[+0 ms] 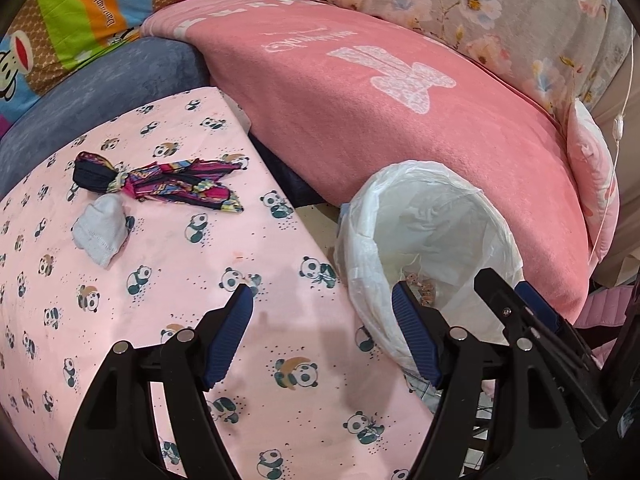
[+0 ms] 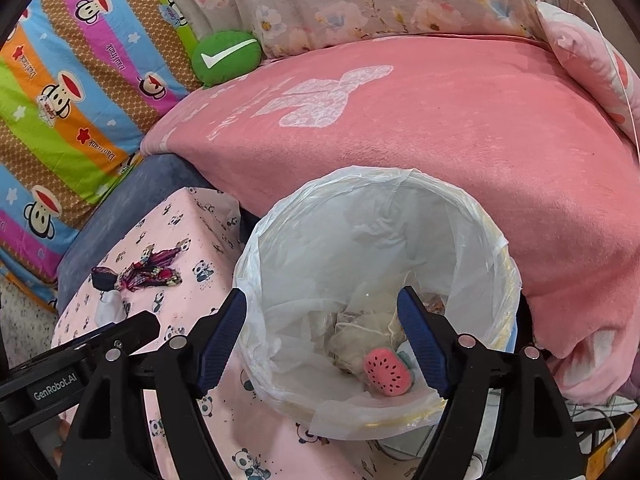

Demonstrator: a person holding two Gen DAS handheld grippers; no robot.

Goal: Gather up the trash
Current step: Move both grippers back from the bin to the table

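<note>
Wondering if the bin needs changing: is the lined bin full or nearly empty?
Nearly empty. The bin liner shows mostly bare; only a watermelon-patterned piece and crumpled wrappers lie at the bottom.

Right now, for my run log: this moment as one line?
left claw open, empty | right claw open over bin | watermelon toy in bin | sock on table

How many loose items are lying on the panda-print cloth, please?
2: a multicoloured knotted fabric strip towards the far side, and a small white sock just in front of its knotted end. The grippers hide part of the near cloth, so more might lie there.
</note>
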